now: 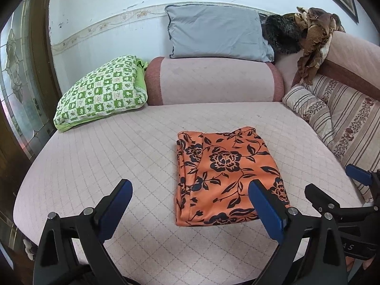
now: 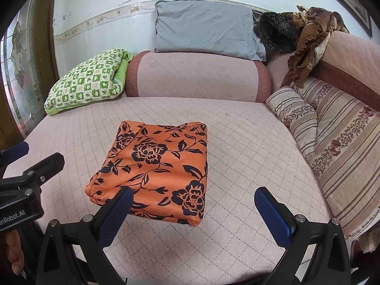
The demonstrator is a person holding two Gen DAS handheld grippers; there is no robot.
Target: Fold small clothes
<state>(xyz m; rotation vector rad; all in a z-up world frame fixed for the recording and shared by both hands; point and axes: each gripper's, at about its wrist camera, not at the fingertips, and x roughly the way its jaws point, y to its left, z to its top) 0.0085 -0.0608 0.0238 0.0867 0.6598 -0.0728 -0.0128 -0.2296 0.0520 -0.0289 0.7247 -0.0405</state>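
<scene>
An orange cloth with black flowers lies folded into a rectangle on the pink quilted sofa seat; it also shows in the right wrist view. My left gripper is open and empty, just in front of the cloth's near left part. My right gripper is open and empty, its left finger over the cloth's near edge. The right gripper also shows at the right edge of the left wrist view. The left gripper shows at the left edge of the right wrist view.
A green checked pillow lies at the back left. A pink bolster and a grey pillow sit at the back. Striped cushions line the right side. Brown and black fabrics hang on the backrest.
</scene>
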